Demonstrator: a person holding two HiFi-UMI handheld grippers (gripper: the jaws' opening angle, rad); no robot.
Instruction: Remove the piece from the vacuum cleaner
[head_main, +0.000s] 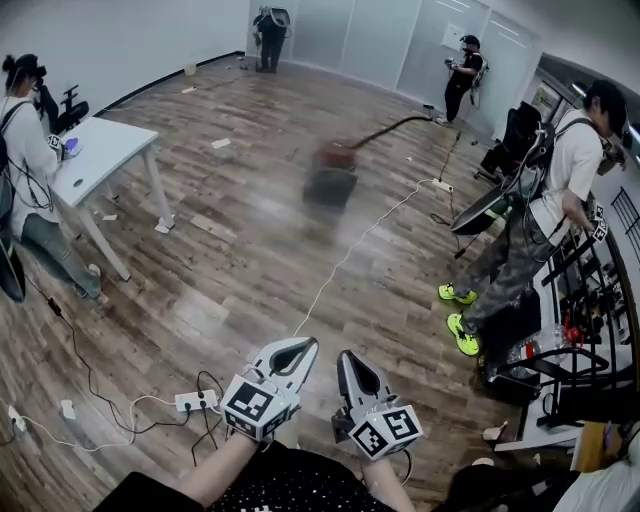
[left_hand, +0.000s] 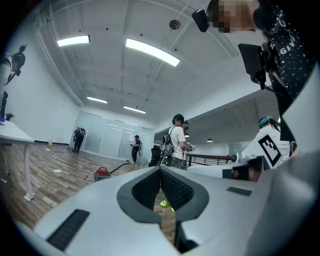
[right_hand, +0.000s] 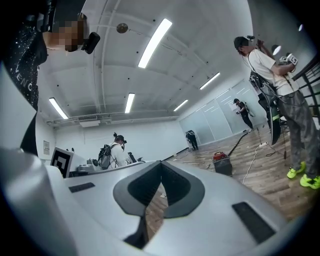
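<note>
I have both grippers low in front of me over the wood floor (head_main: 230, 270), and neither is holding anything. The left gripper (head_main: 307, 344) has its fingers (left_hand: 146, 189) pressed together, the dark pads meeting in a thin seam with nothing caught between them. The right gripper (head_main: 343, 356) is the same: its fingers (right_hand: 176, 186) are closed tip to tip on nothing.

The vacuum cleaner (head_main: 332, 176) stands on the floor well ahead of both sets of fingertips, roughly on the line between them and far from either. It is smeared in my head view, so I can only make out a red top on a dark body. I cannot tell which piece comes off. In the left gripper view it sits to the left of the closed tips, in the right gripper view to the right of them. Its dark hose (head_main: 392, 126) curves away from the far side of the body, further from the fingers.

A white cable (head_main: 350, 254) starts just ahead of the left fingertips and runs away to the right of the vacuum cleaner. A power strip (head_main: 195, 401) lies on the floor just left of the left gripper, among dark leads. Well off to the right of the right fingers stands a person in a white shirt (head_main: 565, 175) with neon yellow shoes (head_main: 456, 294). Far to the left of the left fingers is a white bench (head_main: 105, 150) with another person seated at it.
</note>
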